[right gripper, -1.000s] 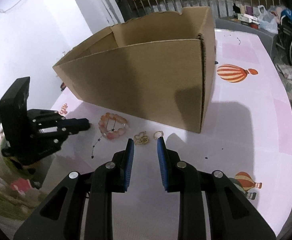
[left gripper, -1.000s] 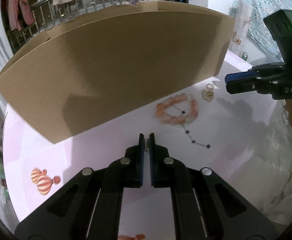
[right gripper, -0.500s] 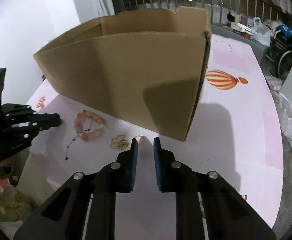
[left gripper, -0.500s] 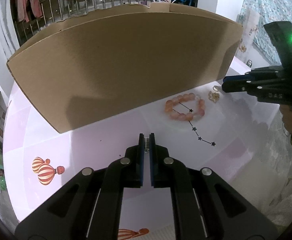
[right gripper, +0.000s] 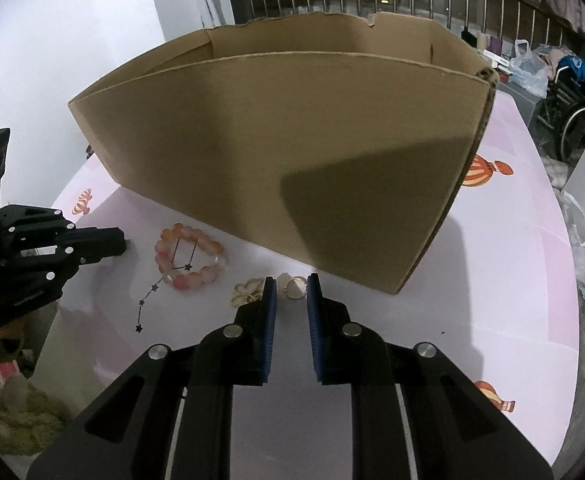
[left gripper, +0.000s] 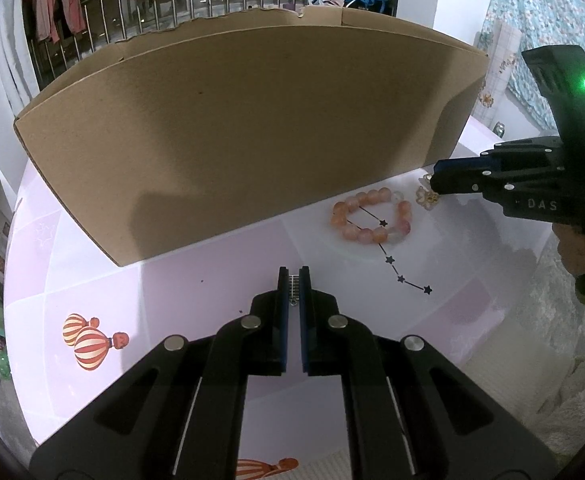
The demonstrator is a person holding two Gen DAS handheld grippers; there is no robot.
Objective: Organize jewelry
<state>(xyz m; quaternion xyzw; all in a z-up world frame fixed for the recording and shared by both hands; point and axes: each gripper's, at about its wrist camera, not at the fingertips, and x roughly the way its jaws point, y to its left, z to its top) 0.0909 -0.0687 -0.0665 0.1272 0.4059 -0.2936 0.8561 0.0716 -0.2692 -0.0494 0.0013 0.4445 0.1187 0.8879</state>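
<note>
two downward wrist views, shared box [left gripper: 252, 132]

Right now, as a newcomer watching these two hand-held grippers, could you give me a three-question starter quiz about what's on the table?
1. True or false: the bead bracelet lies inside the cardboard box.
2. Which lies between the right gripper tips? A) ring B) bracelet C) nothing
3. Fill in: the left gripper jaws are ____ on a small metal piece.

Key: 1 false; 2 A; 3 shut.
</note>
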